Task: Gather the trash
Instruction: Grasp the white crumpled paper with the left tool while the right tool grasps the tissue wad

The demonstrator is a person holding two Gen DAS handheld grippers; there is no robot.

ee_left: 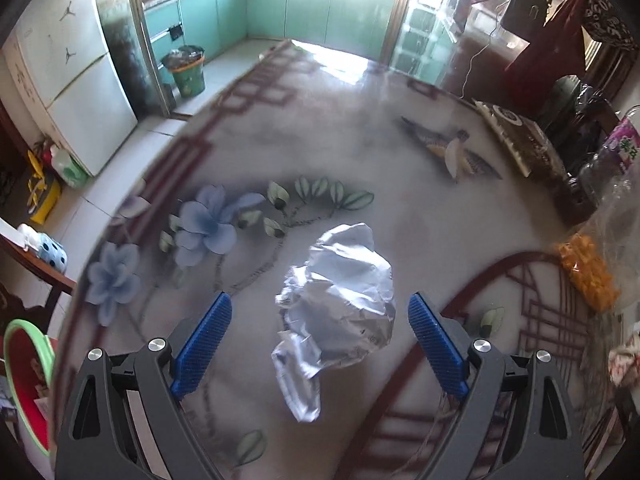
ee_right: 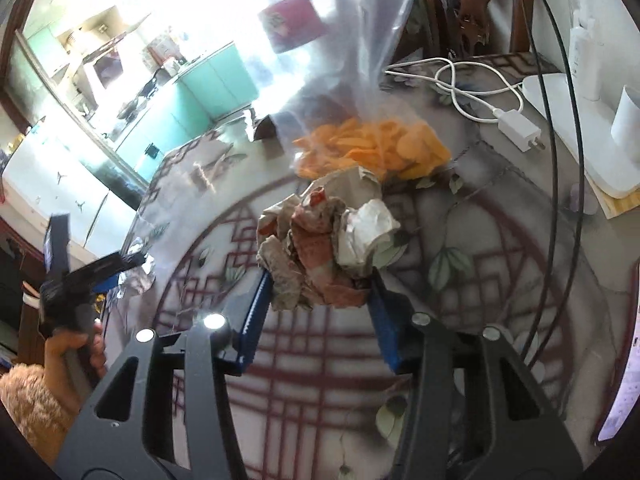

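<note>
A crumpled silvery-white paper lies on the flower-patterned table. My left gripper hovers over it, open, with a blue pad on either side and neither touching the paper. In the right wrist view my right gripper is shut on a crumpled wad of brown, red and white paper, held just above the table. That view also shows the left gripper at the far left, held by a hand, beside the silvery paper.
A clear bag of orange chips lies just behind the wad. A white charger and cable and a black cord lie at the right. A green bin stands on the kitchen floor. A green-rimmed red basin sits below the table's left edge.
</note>
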